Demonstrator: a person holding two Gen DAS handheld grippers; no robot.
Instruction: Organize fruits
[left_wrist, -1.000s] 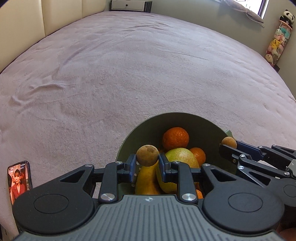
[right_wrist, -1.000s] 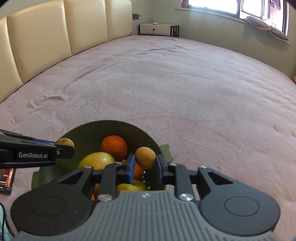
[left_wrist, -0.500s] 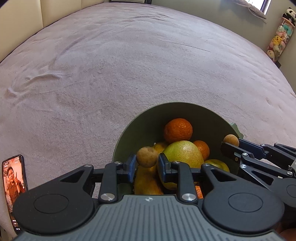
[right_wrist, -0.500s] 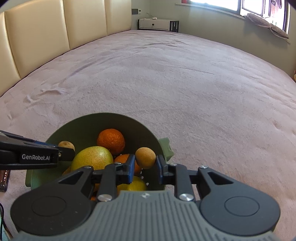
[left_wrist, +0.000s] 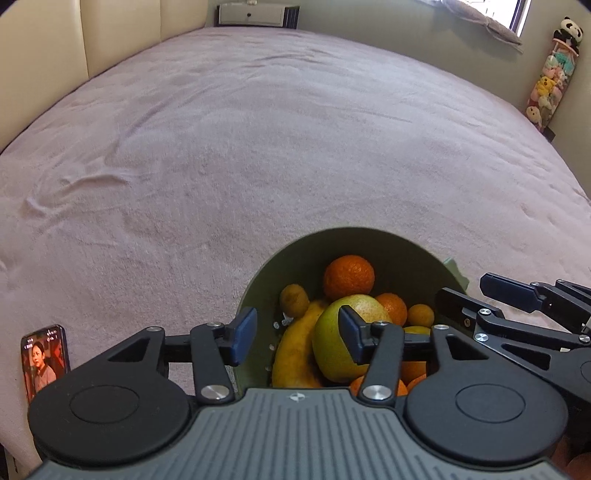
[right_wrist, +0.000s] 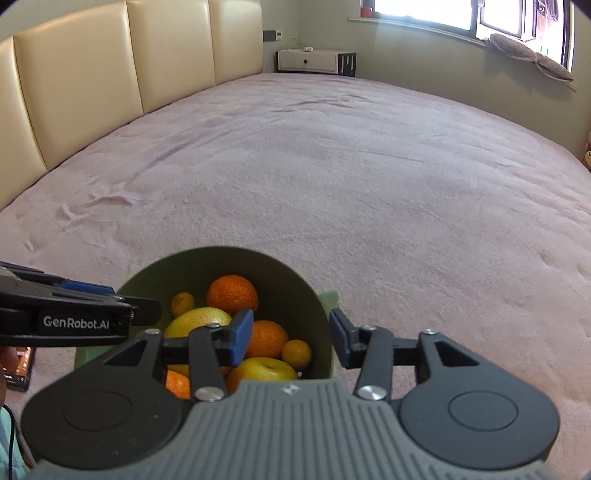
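While both claws hung spread and empty | left gripper (left_wrist: 297, 338), right gripper (right_wrist: 291, 338) over round olive-green plastic basket (right_wrist: 295, 284) | risk: a finger catching the rim could have tipped the piled fruit.

The wide pink plush bedspread (right_wrist: 369, 177) ahead lay open to me. Near me stood the round olive-green bowl (right_wrist: 291, 291) – heaped with fruit – while my left gripper (right_wrist: 140, 306) crowded its left rim.
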